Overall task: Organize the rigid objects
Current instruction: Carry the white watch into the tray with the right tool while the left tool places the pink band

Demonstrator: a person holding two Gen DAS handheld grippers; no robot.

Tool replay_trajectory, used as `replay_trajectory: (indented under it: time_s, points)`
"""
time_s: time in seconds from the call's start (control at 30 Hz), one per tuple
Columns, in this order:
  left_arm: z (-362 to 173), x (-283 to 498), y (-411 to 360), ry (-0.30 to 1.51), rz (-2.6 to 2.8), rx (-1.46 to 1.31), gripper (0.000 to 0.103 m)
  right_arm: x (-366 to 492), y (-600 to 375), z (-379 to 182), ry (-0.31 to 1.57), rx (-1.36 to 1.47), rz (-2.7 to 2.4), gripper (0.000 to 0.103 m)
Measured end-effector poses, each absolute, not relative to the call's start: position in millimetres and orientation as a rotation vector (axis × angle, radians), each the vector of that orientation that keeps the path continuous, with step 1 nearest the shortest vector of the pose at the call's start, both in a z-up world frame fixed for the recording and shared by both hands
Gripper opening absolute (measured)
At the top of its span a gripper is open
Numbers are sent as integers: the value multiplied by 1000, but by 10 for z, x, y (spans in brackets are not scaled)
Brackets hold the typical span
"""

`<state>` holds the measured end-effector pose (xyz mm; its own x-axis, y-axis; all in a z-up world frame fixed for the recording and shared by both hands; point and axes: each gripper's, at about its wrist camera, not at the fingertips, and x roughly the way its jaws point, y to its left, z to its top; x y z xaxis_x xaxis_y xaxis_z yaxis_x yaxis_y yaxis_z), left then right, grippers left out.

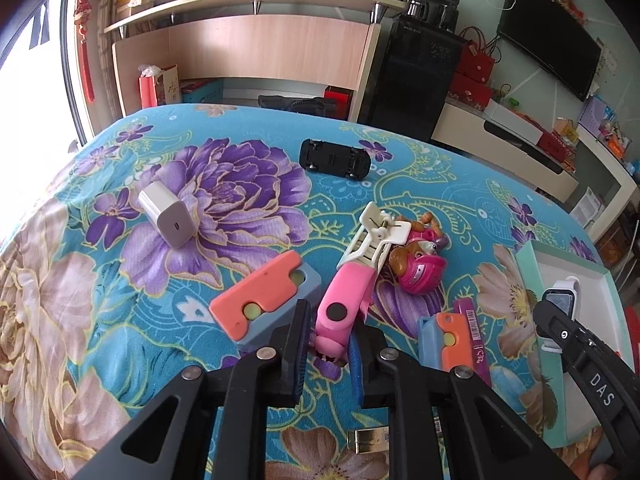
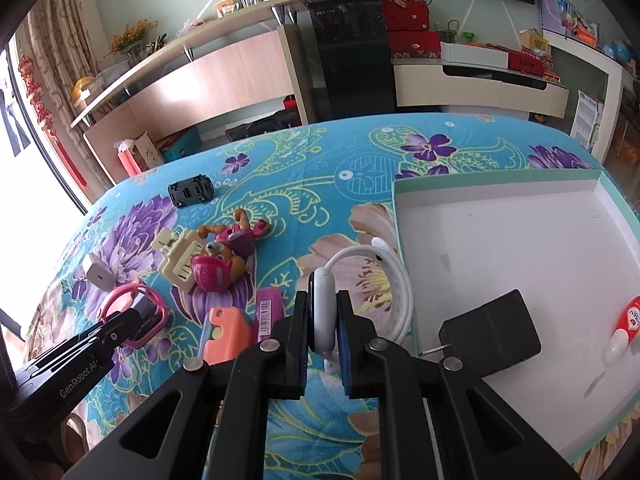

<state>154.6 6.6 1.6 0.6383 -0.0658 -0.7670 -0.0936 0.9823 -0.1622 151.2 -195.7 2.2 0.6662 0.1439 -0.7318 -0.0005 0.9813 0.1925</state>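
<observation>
My left gripper (image 1: 328, 334) is shut on a pink toy scissors (image 1: 340, 304), whose cream blade end (image 1: 374, 236) points away over the floral cloth; in the right wrist view its pink handle loops (image 2: 134, 314) show in the left gripper. My right gripper (image 2: 324, 320) is shut on a white smartwatch (image 2: 322, 312), its white strap (image 2: 384, 280) looping toward the left wall of the mint-edged white tray (image 2: 400, 240). The watch also shows in the left wrist view (image 1: 560, 300). The tray holds a black charger (image 2: 492, 328) and a small orange-white tube (image 2: 624, 328).
On the cloth lie a pink-helmeted pup toy (image 1: 420, 268), a white charger (image 1: 166, 214), an upside-down black toy car (image 1: 334, 158), two orange-and-blue block toys (image 1: 266, 300) (image 1: 444, 338) and a magenta barcode item (image 2: 268, 314). Shelves and cabinets stand beyond the table.
</observation>
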Motion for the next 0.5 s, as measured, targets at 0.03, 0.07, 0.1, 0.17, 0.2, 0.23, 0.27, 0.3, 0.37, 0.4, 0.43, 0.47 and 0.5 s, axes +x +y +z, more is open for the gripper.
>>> replay_trajectory:
  time_s: [0.03, 0.07, 0.1, 0.17, 0.2, 0.23, 0.27, 0.3, 0.37, 0.4, 0.43, 0.47, 0.5]
  points:
    - [42, 1536, 58, 869, 13, -191, 19, 1501, -1966, 51, 824, 186, 83, 13]
    - [67, 1525, 50, 858, 11, -187, 19, 1492, -1974, 78, 811, 189, 84, 13]
    - [93, 1514, 40, 848, 8, -183, 19, 1481, -1980, 98, 800, 191, 85, 13]
    - [143, 1493, 19, 828, 2, -175, 19, 1466, -1991, 135, 783, 194, 85, 13]
    - [160, 1486, 4, 821, -2, -170, 19, 1465, -1997, 148, 777, 195, 84, 13]
    - [172, 1482, -15, 818, -6, -164, 19, 1459, -2012, 159, 772, 195, 81, 13]
    - [180, 1479, -33, 818, -10, -160, 19, 1459, -2028, 166, 769, 193, 77, 13]
    - [188, 1477, -54, 817, -15, -156, 19, 1460, -2047, 172, 768, 190, 71, 13]
    - [214, 1464, -104, 813, -26, -145, 19, 1460, -2103, 177, 771, 177, 51, 13]
    - [233, 1458, -131, 810, -32, -138, 19, 1456, -2141, 183, 771, 170, 34, 13]
    - [257, 1449, -166, 805, -39, -130, 19, 1449, -2191, 193, 772, 165, 15, 13]
    - [284, 1438, -203, 798, -46, -119, 19, 1438, -2252, 212, 768, 166, -4, 13]
    - [311, 1432, -247, 792, -51, -106, 19, 1424, -2321, 236, 761, 171, -21, 13]
